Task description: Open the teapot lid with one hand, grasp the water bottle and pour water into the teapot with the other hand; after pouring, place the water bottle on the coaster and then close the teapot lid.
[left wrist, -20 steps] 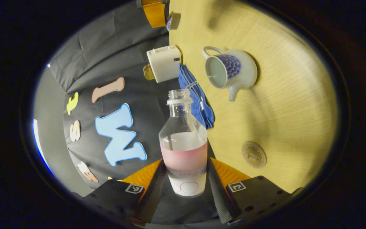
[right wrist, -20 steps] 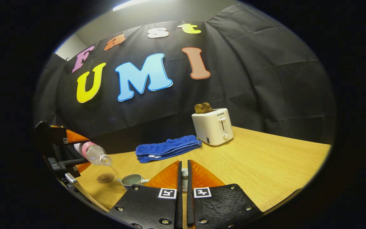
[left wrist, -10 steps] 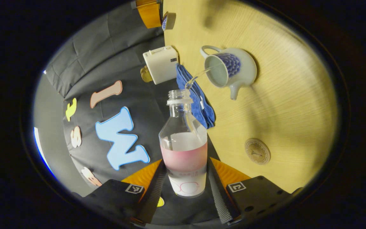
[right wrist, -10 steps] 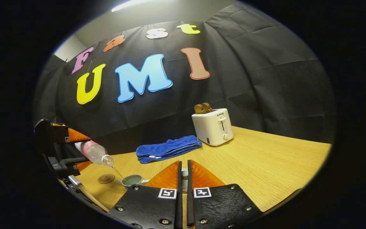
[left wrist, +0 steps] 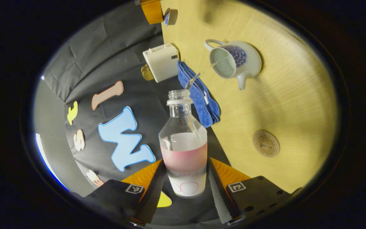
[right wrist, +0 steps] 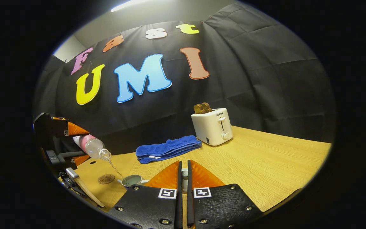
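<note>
Right claw (right wrist: 183, 178) hides most of the teapot lid (right wrist: 184, 173).

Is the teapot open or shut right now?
Open: the teapot has no lid on, and water from the tilted water bottle streams into its mouth.

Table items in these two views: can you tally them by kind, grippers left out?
Teapot: 1
Teapot lid: 1
Water bottle: 1
Coaster: 1
Blue towel: 1
Toaster: 1
Total: 6
</note>
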Demonstrator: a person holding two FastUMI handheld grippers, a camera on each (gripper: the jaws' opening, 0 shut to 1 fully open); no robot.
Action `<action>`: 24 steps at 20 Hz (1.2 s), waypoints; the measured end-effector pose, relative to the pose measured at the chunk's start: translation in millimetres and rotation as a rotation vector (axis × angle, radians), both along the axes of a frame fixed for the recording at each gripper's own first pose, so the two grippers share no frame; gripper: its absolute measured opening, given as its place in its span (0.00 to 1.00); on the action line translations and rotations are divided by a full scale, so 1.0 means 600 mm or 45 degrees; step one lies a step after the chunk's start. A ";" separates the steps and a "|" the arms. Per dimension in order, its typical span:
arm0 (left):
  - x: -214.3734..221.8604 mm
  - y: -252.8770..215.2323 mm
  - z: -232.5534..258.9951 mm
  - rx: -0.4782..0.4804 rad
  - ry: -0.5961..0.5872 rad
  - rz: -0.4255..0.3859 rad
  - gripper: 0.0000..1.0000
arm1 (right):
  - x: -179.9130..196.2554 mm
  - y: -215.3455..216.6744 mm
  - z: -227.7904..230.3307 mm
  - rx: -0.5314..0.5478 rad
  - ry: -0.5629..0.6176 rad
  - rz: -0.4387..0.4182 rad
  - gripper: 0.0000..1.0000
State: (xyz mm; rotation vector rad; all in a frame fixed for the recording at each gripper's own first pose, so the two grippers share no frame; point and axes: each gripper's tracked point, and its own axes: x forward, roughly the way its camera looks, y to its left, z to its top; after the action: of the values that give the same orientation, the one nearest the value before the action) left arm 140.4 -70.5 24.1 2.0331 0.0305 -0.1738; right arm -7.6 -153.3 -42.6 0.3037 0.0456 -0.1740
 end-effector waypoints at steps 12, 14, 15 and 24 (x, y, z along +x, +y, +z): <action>0.011 0.001 0.014 0.078 -0.030 0.015 0.87 | 0.002 0.000 -0.005 0.006 0.009 0.003 0.05; 0.008 -0.001 0.016 0.097 -0.035 0.014 0.87 | 0.001 0.001 -0.005 0.007 0.010 0.003 0.05; 0.010 -0.002 0.018 0.105 -0.039 0.015 0.86 | 0.001 0.001 -0.005 0.007 0.011 0.004 0.05; 0.020 -0.004 0.039 0.194 -0.067 -0.006 0.86 | 0.000 0.002 -0.006 0.016 0.013 0.011 0.05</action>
State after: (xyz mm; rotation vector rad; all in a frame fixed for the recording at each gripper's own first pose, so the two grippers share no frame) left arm 152.4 -73.1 47.7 2.1887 0.0060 -0.1240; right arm -7.4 -152.1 -46.1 0.3148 0.0578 -0.1665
